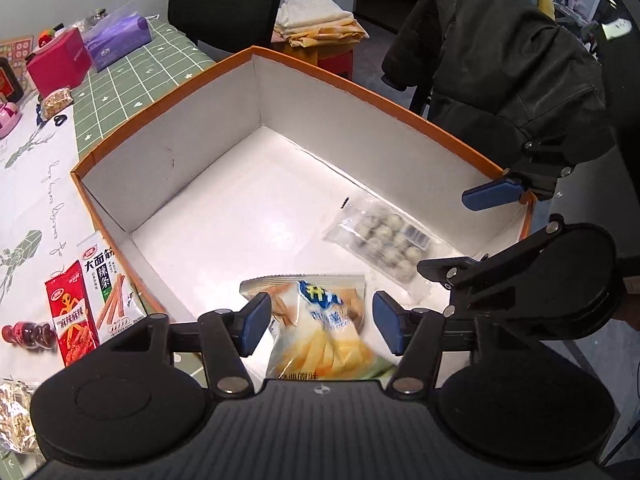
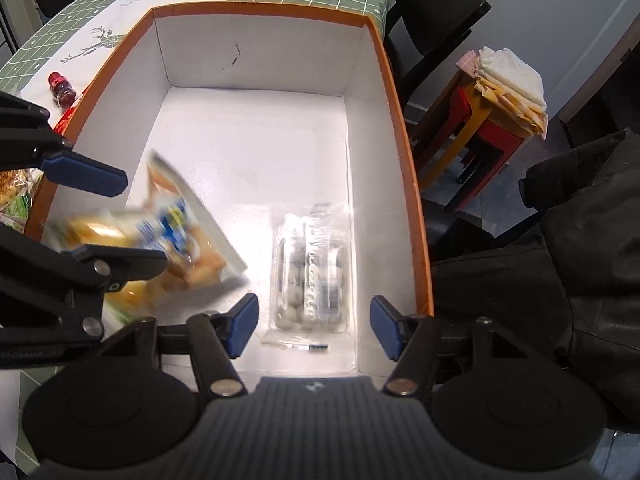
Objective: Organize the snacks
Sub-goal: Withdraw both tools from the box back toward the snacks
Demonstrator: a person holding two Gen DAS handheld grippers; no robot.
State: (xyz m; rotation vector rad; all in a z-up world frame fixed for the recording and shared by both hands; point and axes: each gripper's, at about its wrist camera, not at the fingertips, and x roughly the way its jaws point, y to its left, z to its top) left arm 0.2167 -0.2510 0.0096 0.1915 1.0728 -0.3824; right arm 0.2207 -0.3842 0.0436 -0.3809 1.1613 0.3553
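An orange box with white inside (image 1: pixel 208 152) (image 2: pixel 256 56) stands on the table. My left gripper (image 1: pixel 320 322) is open over its near corner; a yellow-and-blue chip bag (image 1: pixel 320 328) lies below, between the fingers, untouched. It shows blurred in the right wrist view (image 2: pixel 176 224). A clear pack of grey-white balls (image 1: pixel 384 240) (image 2: pixel 308 272) lies on the box floor. My right gripper (image 2: pixel 314 322) is open and empty above that pack. A red spicy-strip pack (image 1: pixel 72 312) and a white one (image 1: pixel 108 280) lie on the table left of the box.
A small red bottle (image 1: pixel 28 334) (image 2: pixel 60 90) lies left of the box. A red box (image 1: pixel 58 60), a purple tissue pack (image 1: pixel 116 38) and a nut bag (image 1: pixel 56 102) sit far on the table. A dark coat over a chair (image 1: pixel 500 64) stands to the right.
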